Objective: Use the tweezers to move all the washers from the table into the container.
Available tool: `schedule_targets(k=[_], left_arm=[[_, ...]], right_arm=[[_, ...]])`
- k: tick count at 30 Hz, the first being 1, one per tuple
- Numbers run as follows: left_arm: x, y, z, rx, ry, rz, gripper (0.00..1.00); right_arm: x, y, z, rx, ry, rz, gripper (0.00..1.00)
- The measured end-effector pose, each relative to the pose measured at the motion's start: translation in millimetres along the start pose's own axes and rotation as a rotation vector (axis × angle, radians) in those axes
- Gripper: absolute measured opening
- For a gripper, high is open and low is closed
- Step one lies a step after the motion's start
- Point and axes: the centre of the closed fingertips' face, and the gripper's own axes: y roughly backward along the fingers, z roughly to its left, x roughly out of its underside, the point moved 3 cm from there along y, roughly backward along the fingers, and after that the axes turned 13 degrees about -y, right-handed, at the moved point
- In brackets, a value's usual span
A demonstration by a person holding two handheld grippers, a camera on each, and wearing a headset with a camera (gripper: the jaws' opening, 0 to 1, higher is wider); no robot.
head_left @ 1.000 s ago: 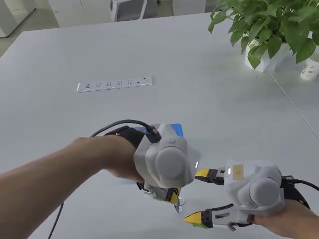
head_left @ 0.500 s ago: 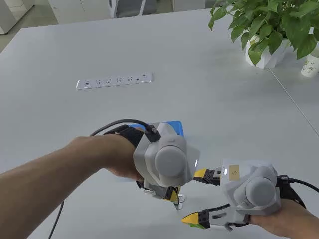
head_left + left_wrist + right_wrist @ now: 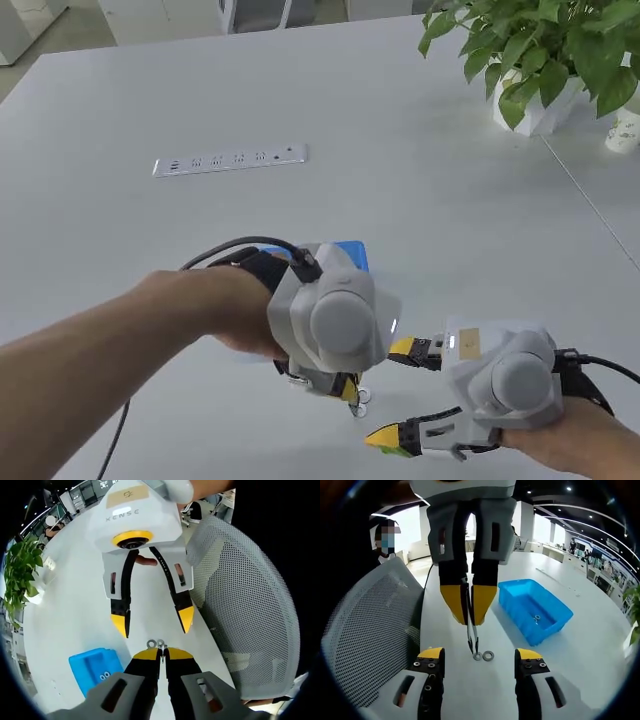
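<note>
2 washers (image 3: 488, 655) lie side by side on the surface (image 3: 600, 675), at the tweezers' (image 3: 471, 630) tips. Left tool (image 3: 468, 602) clenched on tweezers, pointing down. Right tool (image 3: 153, 623) released, nearby. Container (image 3: 547, 632) near.

Left gripper (image 3: 161, 655): my jaws pressed together on the tweezers (image 3: 161, 650) | tweezers' tip at two washers (image 3: 151, 643) lying side by side on the white surface (image 3: 75, 610) | right gripper (image 3: 153, 622) faces me just beyond them, jaws spread | blue container (image 3: 80, 661) lower left, more washers (image 3: 104, 676) inside | mesh chair (image 3: 245, 590) at right
</note>
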Motion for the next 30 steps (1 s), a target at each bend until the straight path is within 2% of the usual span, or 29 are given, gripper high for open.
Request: schedule_targets(k=[20, 25, 30], left_arm=[[1.2, -2.1, -1.0, 0.011, 0.0, -0.005, 0.07], [0.8, -2.4, -1.2, 0.011, 0.002, -0.009, 0.07], [0.4, -2.4, -1.7, 0.014, 0.004, -0.013, 0.07]], right_arm=[[-0.6, -7.6, 3.4, -0.016, 0.006, 0.0, 0.54], [-1.3, -14.3, 6.3, -0.016, 0.027, 0.006, 0.47], [-1.3, -22.4, 8.5, -0.015, 0.066, 0.017, 0.31]])
